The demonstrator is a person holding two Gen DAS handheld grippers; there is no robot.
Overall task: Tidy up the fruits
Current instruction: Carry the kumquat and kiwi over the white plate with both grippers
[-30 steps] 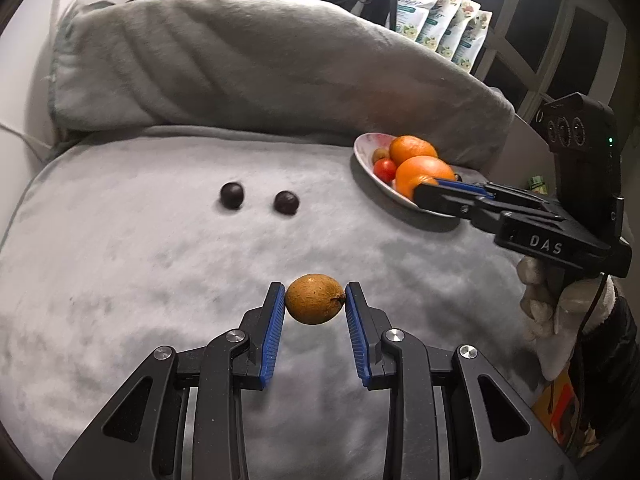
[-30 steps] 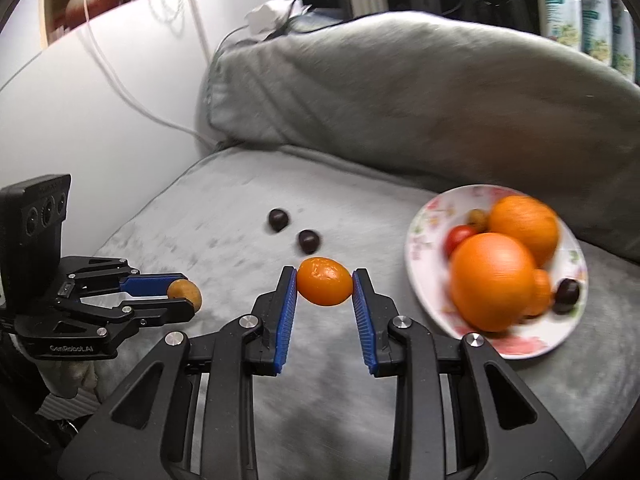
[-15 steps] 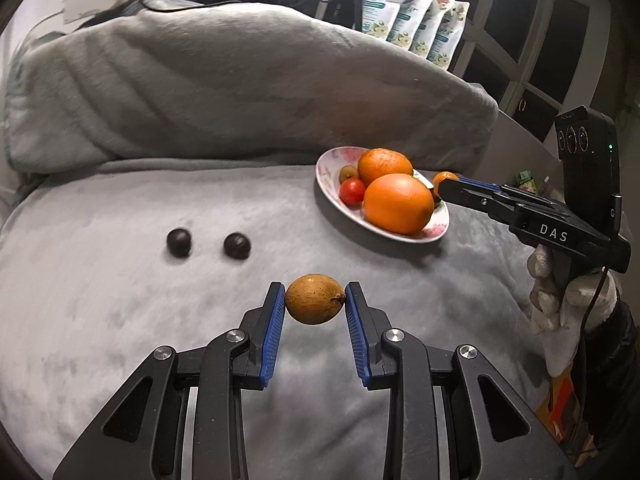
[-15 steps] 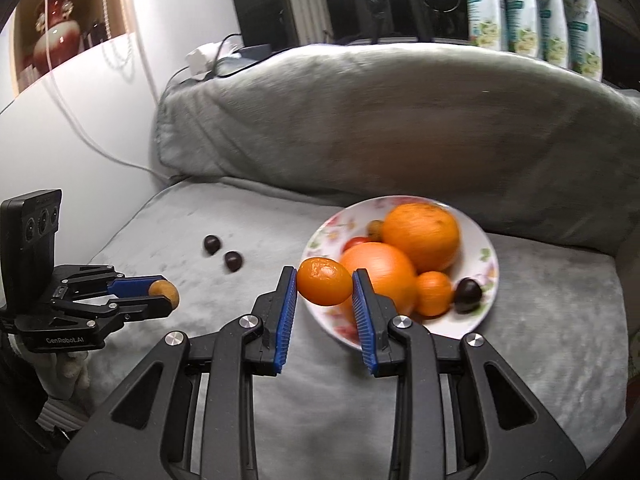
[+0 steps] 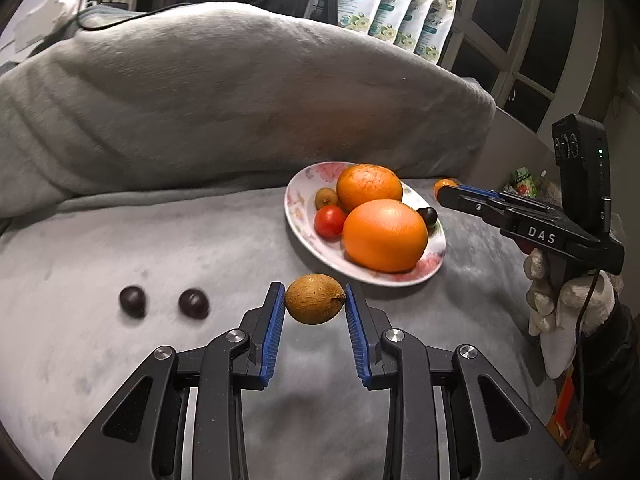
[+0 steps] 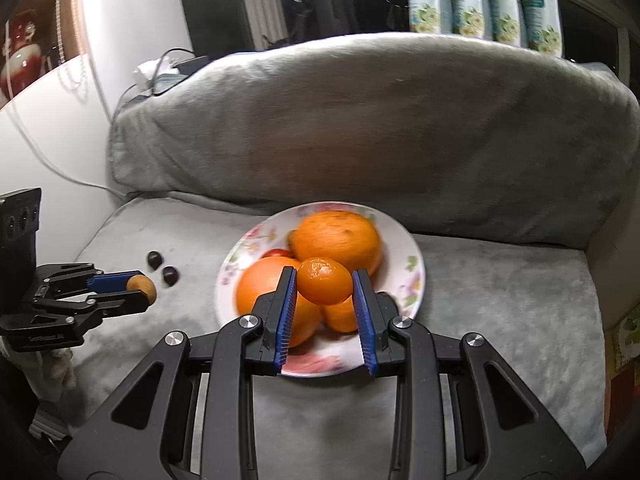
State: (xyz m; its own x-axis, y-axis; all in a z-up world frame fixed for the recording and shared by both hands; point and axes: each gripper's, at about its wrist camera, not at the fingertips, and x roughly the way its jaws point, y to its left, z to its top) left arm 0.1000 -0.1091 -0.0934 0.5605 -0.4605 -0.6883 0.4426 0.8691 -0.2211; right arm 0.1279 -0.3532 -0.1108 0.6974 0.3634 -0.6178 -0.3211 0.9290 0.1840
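We are mid-delivery: the right gripper [image 6: 325,288], clamped on a small tangerine [image 6: 324,281], hangs above the floral plate [image 6: 412,276] at frame centre, while the left gripper [image 5: 315,306] pinches a brown fruit [image 5: 314,299] just short of the plate (two dark fruits [image 5: 132,301] wait lower left), so next we lower and release.

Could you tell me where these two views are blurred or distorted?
Right wrist view: motion blur smears the plate and its oranges; the held small orange fruit stays sharp. Left wrist view: sharper, brown fruit crisp; fisheye bends the window frames.
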